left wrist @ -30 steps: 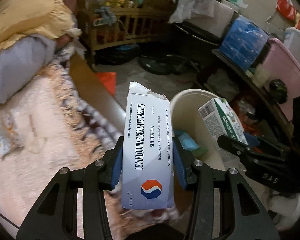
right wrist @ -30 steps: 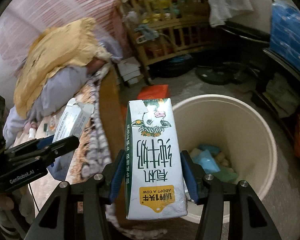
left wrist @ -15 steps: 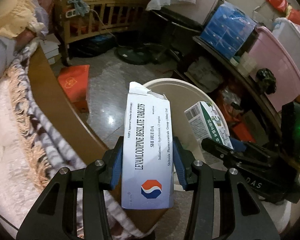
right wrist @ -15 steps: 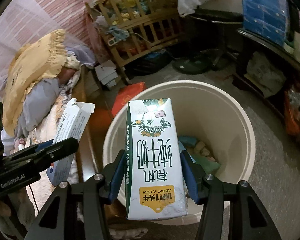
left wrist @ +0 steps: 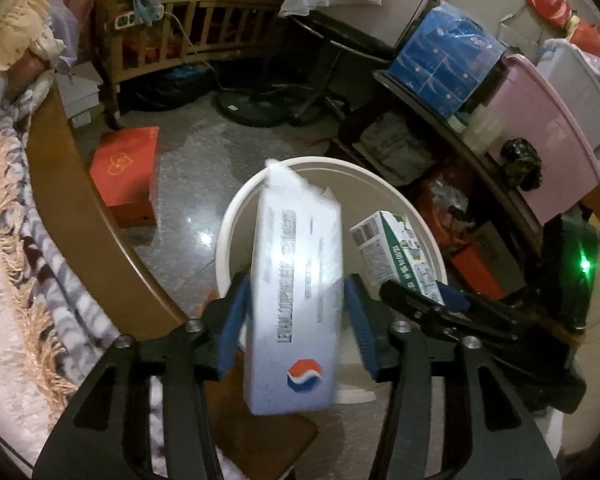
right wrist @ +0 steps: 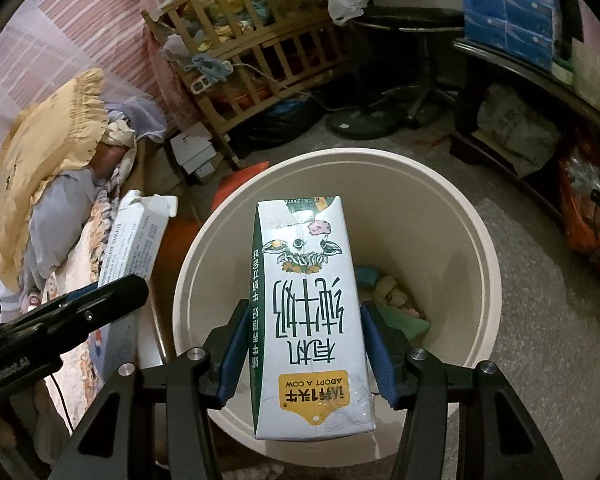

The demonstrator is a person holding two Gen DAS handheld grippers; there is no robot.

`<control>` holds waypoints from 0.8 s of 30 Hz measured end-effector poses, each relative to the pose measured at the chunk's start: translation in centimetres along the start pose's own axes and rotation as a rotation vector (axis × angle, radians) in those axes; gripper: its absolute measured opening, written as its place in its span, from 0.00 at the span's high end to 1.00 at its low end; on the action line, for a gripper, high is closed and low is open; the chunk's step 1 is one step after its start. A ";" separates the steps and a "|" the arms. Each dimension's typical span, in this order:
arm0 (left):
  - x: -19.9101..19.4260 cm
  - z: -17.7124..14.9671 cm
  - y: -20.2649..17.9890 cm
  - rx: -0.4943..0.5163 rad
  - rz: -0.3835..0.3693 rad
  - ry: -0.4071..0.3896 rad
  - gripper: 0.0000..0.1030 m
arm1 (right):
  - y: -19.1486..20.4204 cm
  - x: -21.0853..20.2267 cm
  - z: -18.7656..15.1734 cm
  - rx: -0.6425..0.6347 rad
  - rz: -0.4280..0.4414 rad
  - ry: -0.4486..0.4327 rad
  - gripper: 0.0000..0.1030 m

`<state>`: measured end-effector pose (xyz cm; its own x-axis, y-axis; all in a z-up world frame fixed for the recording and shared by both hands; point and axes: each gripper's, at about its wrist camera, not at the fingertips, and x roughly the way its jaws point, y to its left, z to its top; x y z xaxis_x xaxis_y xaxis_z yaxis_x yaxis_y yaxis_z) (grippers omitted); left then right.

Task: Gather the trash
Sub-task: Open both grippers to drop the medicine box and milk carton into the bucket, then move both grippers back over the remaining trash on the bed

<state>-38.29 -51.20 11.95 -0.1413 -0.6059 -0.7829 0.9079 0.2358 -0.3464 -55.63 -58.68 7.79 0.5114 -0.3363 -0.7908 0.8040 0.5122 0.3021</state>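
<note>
From the left wrist, the left tongs (left wrist: pixel 296 320) are opening: a second ago their blue pads were clamped on the tablet box (left wrist: pixel 296 292), and now gaps show on both sides of it. The box is blurred and tilted between the pads, apparently slipping free over the near edge of the white bin (left wrist: pixel 420 216), which has also come from the right of this view to directly below the tongs. That looks like the drop itself; since the box hangs over the rim and not the middle, it could clip the edge. To the right, the right tongs hold the milk carton (left wrist: pixel 396 256) over the same bin. Around it are the bed's wooden edge (left wrist: pixel 72 216) at left, a red box (left wrist: pixel 128 176) on the floor, a crib behind and a pink tub on a shelf at right; none lies between box and bin. From the right wrist, the right tongs (right wrist: pixel 304 344) are clenched on the milk carton, pads pressed to both sides exactly as before, and the bin mouth has slid in under it. Blue and green scraps (right wrist: pixel 392 300) lie at the bottom. The tablet box appears at left beside the rim, with the bed and a yellow pillow (right wrist: pixel 48 140) beyond. 1 item is going in, 1 is waiting.
</note>
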 end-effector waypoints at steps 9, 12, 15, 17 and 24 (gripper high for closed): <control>-2.0 -0.6 1.6 -0.021 0.004 -0.017 0.39 | 0.9 1.0 -0.5 -0.004 -0.002 0.029 0.39; -3.4 -1.0 2.9 -0.026 0.067 -0.039 0.39 | 2.0 1.2 -0.7 -0.016 0.014 0.039 0.39; -4.7 -1.3 4.4 -0.036 0.125 -0.060 0.39 | 3.8 1.3 -1.0 -0.051 0.028 0.046 0.36; -5.8 -1.7 5.6 -0.041 0.162 -0.081 0.39 | 5.6 1.3 -1.1 -0.083 0.046 0.048 0.35; -9.2 -3.3 10.8 -0.095 0.280 -0.118 0.39 | 11.9 1.7 -1.7 -0.186 0.108 0.061 0.34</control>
<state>-28.47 -40.53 13.65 0.1606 -0.5901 -0.7912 0.8636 0.4722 -0.1769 -45.73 -51.82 9.15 0.5675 -0.2260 -0.7918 0.6727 0.6818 0.2876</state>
